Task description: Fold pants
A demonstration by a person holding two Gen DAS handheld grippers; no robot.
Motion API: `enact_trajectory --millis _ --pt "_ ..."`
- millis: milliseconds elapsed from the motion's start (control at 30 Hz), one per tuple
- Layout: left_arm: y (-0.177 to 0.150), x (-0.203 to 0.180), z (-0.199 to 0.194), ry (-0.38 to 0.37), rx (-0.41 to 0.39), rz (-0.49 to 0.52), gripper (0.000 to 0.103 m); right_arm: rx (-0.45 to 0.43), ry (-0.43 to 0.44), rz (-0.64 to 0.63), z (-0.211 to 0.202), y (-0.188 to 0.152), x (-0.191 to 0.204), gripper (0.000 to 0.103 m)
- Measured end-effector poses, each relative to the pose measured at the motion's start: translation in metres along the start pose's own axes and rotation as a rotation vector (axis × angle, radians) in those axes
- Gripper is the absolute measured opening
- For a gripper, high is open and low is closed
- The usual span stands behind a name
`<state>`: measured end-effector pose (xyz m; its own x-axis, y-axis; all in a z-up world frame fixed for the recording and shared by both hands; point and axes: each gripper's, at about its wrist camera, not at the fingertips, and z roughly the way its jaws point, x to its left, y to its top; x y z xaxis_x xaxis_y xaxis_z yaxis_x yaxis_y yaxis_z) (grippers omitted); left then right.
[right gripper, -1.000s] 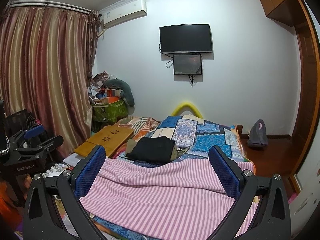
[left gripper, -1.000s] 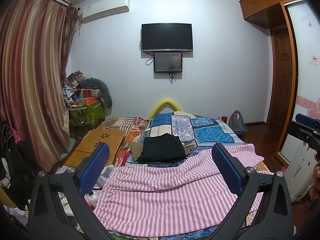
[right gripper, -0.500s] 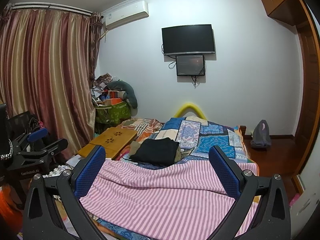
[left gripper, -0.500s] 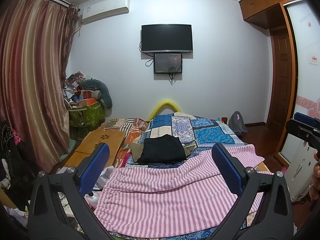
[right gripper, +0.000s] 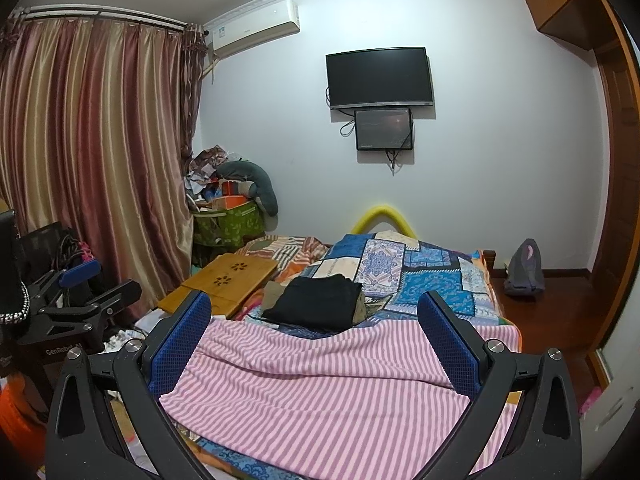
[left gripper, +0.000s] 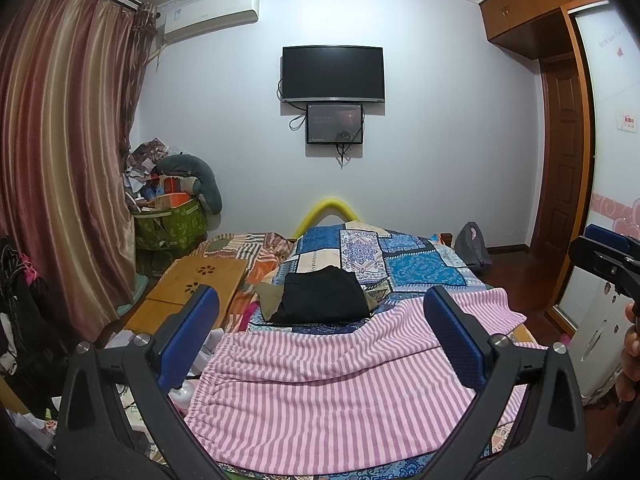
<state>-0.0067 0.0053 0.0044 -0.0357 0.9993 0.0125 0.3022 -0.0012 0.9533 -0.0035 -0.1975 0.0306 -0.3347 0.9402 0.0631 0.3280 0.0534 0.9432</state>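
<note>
Left gripper [left gripper: 320,334] held wide, blue pads apart, nothing between them, hovering above the pants [left gripper: 328,392]. Right gripper [right gripper: 314,332] also spread wide and empty, above the same pants [right gripper: 320,396]. Each gripper shows in the other's view: right one at the right edge of the left view, with part of a hand [left gripper: 631,356] below it; left one at the left edge of the right view. Pants are pink-and-white striped, spread flat across the near end of the bed [left gripper: 420,272], elastic waistband at the left in the left view, legs running off to the right, one leg lying over the other with a long crease between. Behind the pants, a folded black garment [left gripper: 324,296] sits on a tan piece, on the blue patchwork quilt. Wooden lap desk [left gripper: 200,284] left of the bed. Yellow arch [left gripper: 332,210] at the far end of the bed. TV [left gripper: 333,74] on the far wall, smaller screen [left gripper: 335,124] just under it. Air conditioner [left gripper: 212,14] upper left, striped curtain [left gripper: 60,168] at left, green bin [left gripper: 172,226] piled with clutter in the corner. Grey bag [left gripper: 474,244] on the floor at right, near the wooden door [left gripper: 560,160].
</note>
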Motion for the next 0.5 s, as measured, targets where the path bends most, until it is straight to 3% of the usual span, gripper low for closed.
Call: enact_trajectory --millis 500 --pt "-0.0022 -0.0007 0.0051 -0.009 0.005 0.002 0.103 0.001 -0.004 -0.009 0.0026 0.0001 -0.0014 0.103"
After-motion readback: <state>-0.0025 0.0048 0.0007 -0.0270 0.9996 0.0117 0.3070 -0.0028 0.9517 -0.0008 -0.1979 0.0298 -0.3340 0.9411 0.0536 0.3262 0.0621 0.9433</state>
